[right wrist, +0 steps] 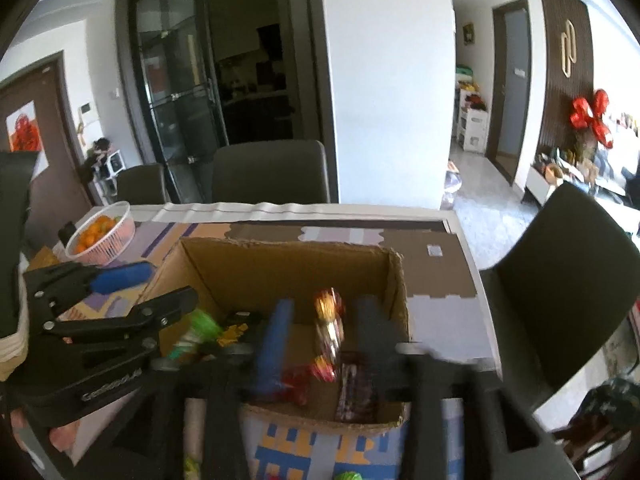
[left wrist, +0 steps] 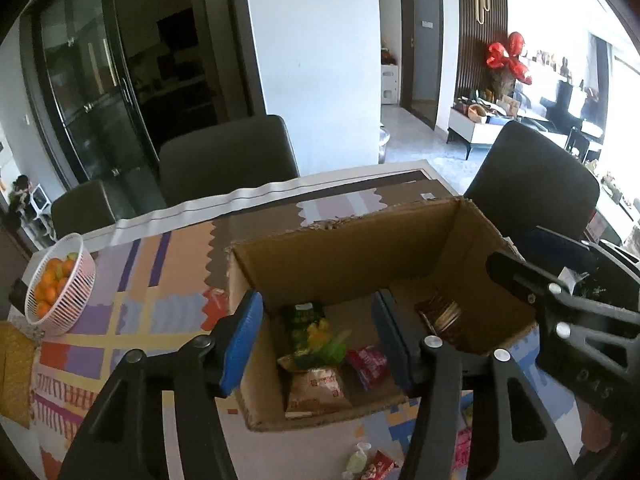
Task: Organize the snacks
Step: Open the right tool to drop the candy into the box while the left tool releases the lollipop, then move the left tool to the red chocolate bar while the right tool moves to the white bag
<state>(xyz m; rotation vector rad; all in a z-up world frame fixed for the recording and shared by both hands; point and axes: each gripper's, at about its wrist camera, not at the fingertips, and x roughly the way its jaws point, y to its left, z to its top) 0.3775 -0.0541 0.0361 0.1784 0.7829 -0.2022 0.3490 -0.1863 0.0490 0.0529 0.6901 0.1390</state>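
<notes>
- A dining room; the box [left wrist: 360, 264] sits near the table's [left wrist: 280, 196] far right corner to collect snacks.
- Left gripper [left wrist: 316, 340] is wide, empty, above the snacks [left wrist: 316, 360].
- Right gripper [right wrist: 324, 344] is wide; a wrapper [right wrist: 329, 332] drops between its jaws.

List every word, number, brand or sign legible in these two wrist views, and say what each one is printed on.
"GenROBOT.AI", embossed on the black body of the left gripper, seen in the right wrist view; the last letters are faint.
"045", raised digits on the black body of the right gripper, seen in the left wrist view; it reads sideways and is uncertain.
Printing on the snack packets inside the cardboard box: too small and blurred to read.
</notes>
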